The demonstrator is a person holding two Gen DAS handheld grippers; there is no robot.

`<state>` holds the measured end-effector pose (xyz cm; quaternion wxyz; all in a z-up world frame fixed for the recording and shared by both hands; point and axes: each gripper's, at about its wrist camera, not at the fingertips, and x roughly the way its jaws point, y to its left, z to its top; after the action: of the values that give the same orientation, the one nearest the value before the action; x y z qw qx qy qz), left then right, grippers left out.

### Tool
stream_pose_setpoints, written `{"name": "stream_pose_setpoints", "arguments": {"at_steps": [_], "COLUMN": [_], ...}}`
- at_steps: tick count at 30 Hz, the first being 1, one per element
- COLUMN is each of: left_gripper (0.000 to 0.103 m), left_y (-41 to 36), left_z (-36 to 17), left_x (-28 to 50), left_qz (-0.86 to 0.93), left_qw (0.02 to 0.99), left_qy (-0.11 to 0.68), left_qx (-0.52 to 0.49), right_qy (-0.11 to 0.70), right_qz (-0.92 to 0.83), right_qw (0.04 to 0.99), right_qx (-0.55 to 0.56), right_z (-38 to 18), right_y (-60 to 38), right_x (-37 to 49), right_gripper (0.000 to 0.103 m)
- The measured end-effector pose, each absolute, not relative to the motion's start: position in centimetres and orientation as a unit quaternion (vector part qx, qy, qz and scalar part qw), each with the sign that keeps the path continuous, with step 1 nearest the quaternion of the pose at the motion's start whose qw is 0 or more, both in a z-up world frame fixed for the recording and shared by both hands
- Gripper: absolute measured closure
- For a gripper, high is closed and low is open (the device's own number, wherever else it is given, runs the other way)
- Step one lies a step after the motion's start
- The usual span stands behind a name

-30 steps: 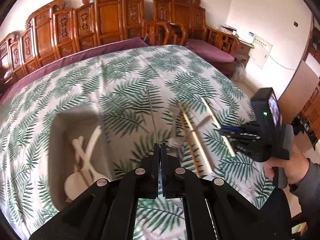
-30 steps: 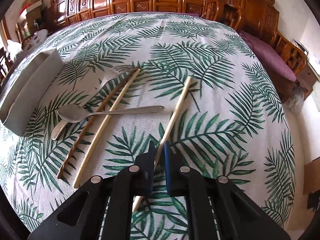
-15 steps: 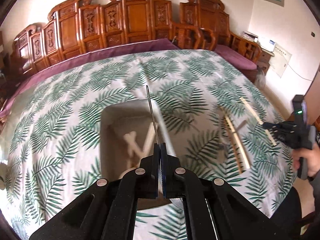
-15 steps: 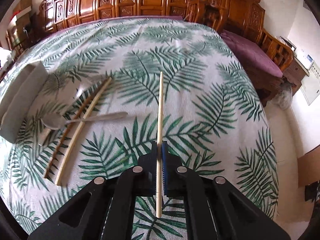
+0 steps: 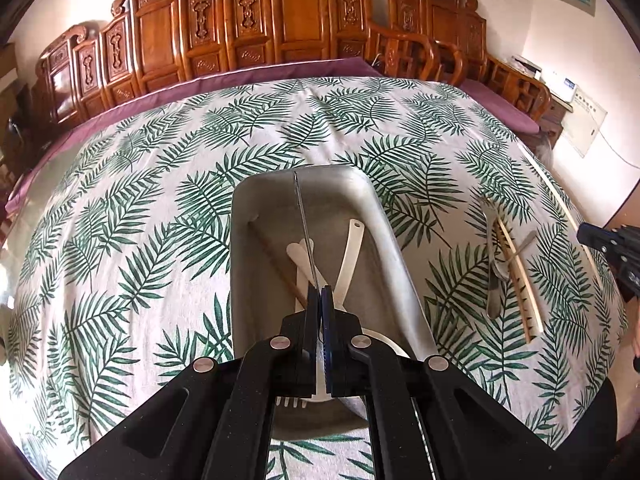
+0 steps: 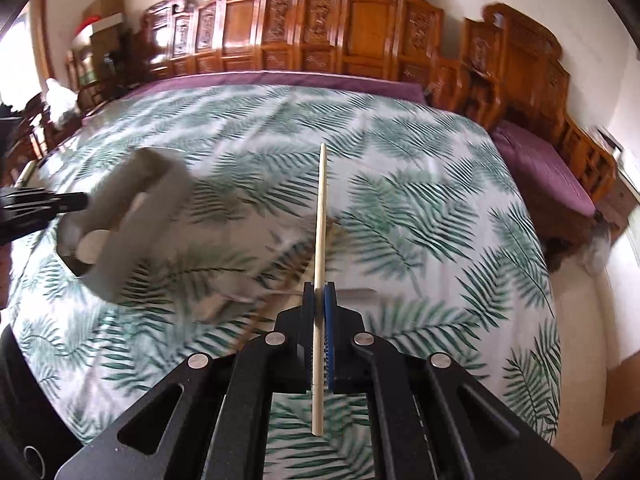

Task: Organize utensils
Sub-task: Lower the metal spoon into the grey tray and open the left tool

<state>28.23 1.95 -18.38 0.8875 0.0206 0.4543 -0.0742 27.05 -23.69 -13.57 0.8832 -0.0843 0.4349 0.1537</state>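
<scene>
My left gripper (image 5: pixel 319 294) is shut on a thin metal utensil (image 5: pixel 303 224), seen edge-on, held over the grey tray (image 5: pixel 386 236). The tray holds pale plastic utensils (image 5: pixel 351 256) and a brown chopstick (image 5: pixel 276 260). My right gripper (image 6: pixel 319 292) is shut on a pale wooden chopstick (image 6: pixel 321 216), lifted above the table; the stick also shows at the right of the left wrist view (image 5: pixel 560 196). A metal fork (image 5: pixel 491 256), a metal spoon (image 5: pixel 516 252) and two chopsticks (image 5: pixel 520 280) lie on the cloth right of the tray.
The table carries a palm-leaf cloth (image 5: pixel 160 184). Carved wooden chairs (image 5: pixel 280 28) with purple cushions line the far edge. In the right wrist view the tray (image 6: pixel 120 220) is at the left, with the left gripper (image 6: pixel 40 204) beside it.
My left gripper has swung left with the metal utensil, from the loose utensils to over the tray. My right gripper closed on the pale chopstick, lifted it and moves left.
</scene>
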Motion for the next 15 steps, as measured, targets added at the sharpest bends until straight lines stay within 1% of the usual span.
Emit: {"name": "stream_pose_setpoints", "arguments": {"at_steps": [5,15], "left_gripper": [0.102,0.102], "left_y": [1.9,4.3], "left_z": [-18.7,-17.1], "left_x": [28.8,27.3], "left_qz": [-0.072,-0.071], "left_qw": [0.886,0.895], "left_qy": [0.458,0.441], "left_qx": [0.021,0.002], "right_qy": [0.43,0.428], "right_qz": [0.182,0.24], "right_qw": [0.881,0.867], "right_qx": [-0.075,-0.082], "right_z": [-12.7,-12.1], "right_y": [-20.1,-11.7], "right_x": [26.8,26.3], "right_gripper": [0.097,0.097]}}
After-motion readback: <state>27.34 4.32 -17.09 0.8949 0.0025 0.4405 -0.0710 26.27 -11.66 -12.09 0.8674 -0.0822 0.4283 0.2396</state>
